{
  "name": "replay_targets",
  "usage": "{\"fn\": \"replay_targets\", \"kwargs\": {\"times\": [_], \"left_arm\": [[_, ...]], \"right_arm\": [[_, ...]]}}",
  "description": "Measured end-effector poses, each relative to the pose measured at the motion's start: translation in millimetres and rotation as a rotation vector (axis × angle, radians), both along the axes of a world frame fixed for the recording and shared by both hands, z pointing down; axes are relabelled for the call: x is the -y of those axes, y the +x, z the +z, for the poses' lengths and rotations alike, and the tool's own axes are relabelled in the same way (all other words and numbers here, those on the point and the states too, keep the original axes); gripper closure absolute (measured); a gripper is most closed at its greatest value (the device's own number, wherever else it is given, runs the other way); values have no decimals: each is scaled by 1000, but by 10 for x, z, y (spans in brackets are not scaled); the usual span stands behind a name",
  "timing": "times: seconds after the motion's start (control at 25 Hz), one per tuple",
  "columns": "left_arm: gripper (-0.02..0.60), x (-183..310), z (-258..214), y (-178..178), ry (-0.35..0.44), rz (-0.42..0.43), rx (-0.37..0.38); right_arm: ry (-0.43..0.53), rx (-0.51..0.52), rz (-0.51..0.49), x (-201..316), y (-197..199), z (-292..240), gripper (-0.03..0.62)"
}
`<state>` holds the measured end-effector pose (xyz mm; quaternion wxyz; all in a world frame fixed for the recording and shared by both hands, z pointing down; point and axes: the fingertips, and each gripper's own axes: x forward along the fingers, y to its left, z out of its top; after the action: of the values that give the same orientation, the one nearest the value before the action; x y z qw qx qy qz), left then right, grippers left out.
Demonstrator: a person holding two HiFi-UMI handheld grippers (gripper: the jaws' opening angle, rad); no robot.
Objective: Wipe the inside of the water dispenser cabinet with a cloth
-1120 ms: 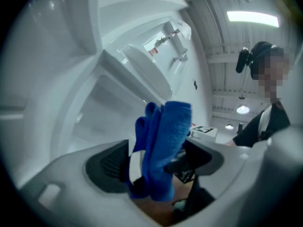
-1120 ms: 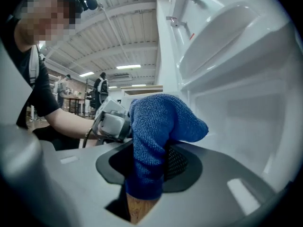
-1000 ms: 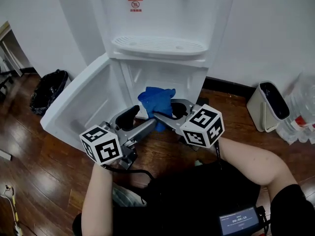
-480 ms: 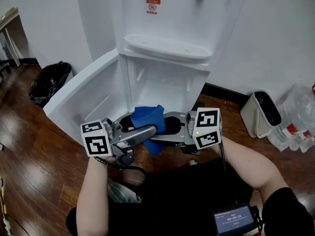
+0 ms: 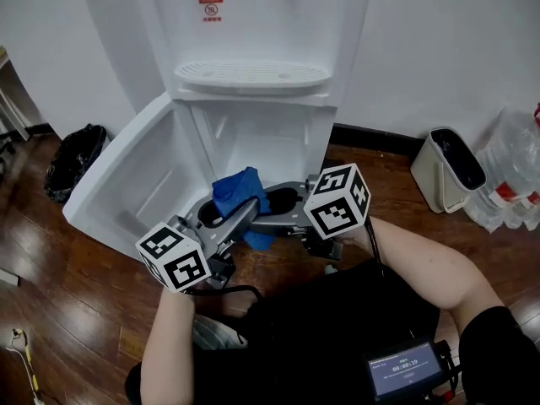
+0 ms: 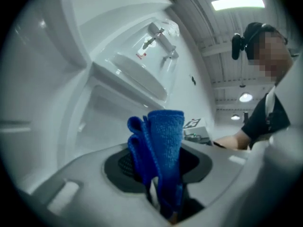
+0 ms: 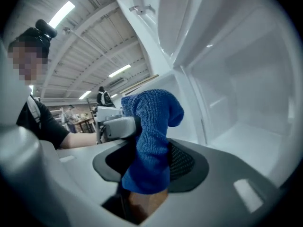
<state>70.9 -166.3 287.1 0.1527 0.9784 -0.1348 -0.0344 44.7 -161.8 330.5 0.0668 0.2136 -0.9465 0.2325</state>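
Head view, water dispenser: the white water dispenser (image 5: 253,24) stands at 12 o'clock. Its drip tray (image 5: 251,76) sits above the open cabinet (image 5: 270,137), and the cabinet door (image 5: 126,184) is swung out toward 9 o'clock.
Head view, cloth: the blue cloth (image 5: 238,194) is bunched up in front of the cabinet's opening, where the two grippers meet.
Head view, left gripper: the left gripper (image 5: 243,216) reaches in from 7 o'clock, jaws together on the cloth's lower part.
Head view, right gripper: the right gripper (image 5: 272,213) comes in from 3 o'clock, its jaws on either side of the same cloth.
Head view, surroundings: a black bag (image 5: 76,159) lies at 9 o'clock and a white bin (image 5: 447,175) at 3 o'clock, both on the wooden floor (image 5: 76,310).
Left gripper view, jaws: the left gripper (image 6: 161,176) is clamped tight on the cloth (image 6: 164,131), which stands up toward 12 o'clock out of the pinch.
Left gripper view, background: the drip tray (image 6: 137,77) is at 11 o'clock. The right gripper's marker cube (image 6: 191,123) is at 3 o'clock of the cloth.
Right gripper view, jaws: the right gripper (image 7: 144,188) has its jaws apart, and they have just been opening. The cloth (image 7: 151,136) hangs between them unsqueezed, with floor showing through the gap at 6 o'clock.
Right gripper view, left gripper: the left gripper (image 7: 128,126) bites the cloth from 9 o'clock.
Right gripper view, cabinet: the white cabinet (image 7: 246,126) interior fills 3 o'clock, apart from the cloth.
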Motion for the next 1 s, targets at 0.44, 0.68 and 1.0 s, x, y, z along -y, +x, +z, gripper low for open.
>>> {"fn": "replay_targets", "kwargs": {"times": [0.44, 0.68, 1.0], "left_arm": [[422, 1416, 75, 4, 147, -699, 238], [422, 2235, 69, 523, 180, -869, 258], [422, 2509, 192, 1147, 272, -732, 320]], "right_arm": [[187, -236, 274, -226, 1142, -579, 482], [250, -296, 190, -468, 1264, -213, 494], [229, -173, 315, -141, 1486, -95, 525]]}}
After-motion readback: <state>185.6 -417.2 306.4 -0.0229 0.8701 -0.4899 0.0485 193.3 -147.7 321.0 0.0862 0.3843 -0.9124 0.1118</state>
